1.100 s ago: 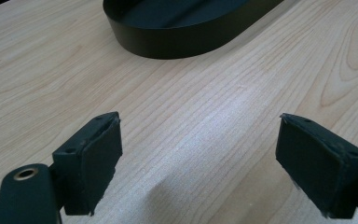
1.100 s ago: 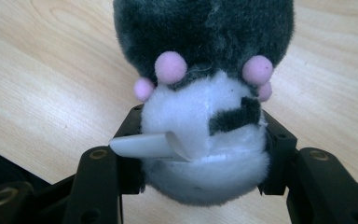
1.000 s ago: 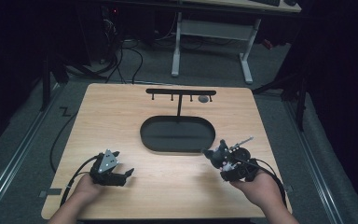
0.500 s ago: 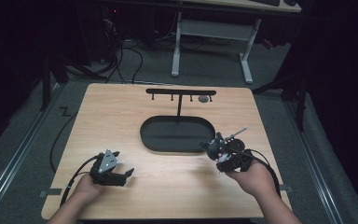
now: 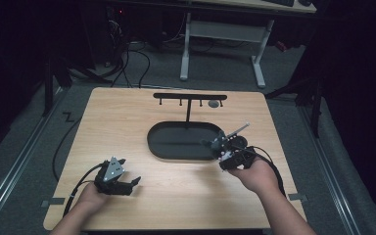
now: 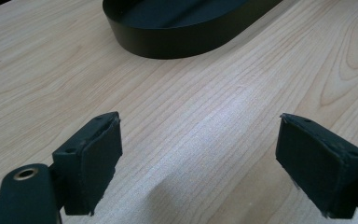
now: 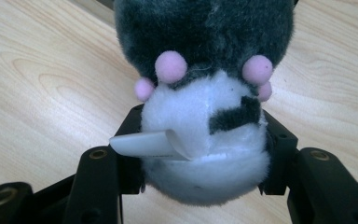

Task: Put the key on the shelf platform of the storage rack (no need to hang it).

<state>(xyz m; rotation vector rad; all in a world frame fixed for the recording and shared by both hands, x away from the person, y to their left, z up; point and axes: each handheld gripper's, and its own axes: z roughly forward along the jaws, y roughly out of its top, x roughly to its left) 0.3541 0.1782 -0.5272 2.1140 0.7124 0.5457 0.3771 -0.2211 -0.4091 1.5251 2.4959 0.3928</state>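
A small plush toy (image 7: 205, 46), dark grey on top with a white belly, pink dots and a white label, sits between the jaws of my right gripper (image 7: 205, 140), which is shut on its white part. From above, that gripper (image 5: 221, 148) hovers at the right end of the black oval tray (image 5: 176, 155), with the toy (image 5: 214, 143) at its tip over the tray's rim. My left gripper (image 5: 129, 184) rests low near the table's front left, open, with nothing between its pads (image 6: 98, 154). The tray (image 6: 177, 44) lies ahead of it.
A black T-shaped rack (image 5: 188, 98) with small hooks stands behind the tray, a round grey thing (image 5: 214, 104) hanging near its right end. The wooden table (image 5: 122, 127) has bare room left of the tray and along the front. Cables trail from both grippers.
My right gripper has carried the plush toy up and to the left, from the front right of the table to the tray's right end. The left gripper has stayed where it was.
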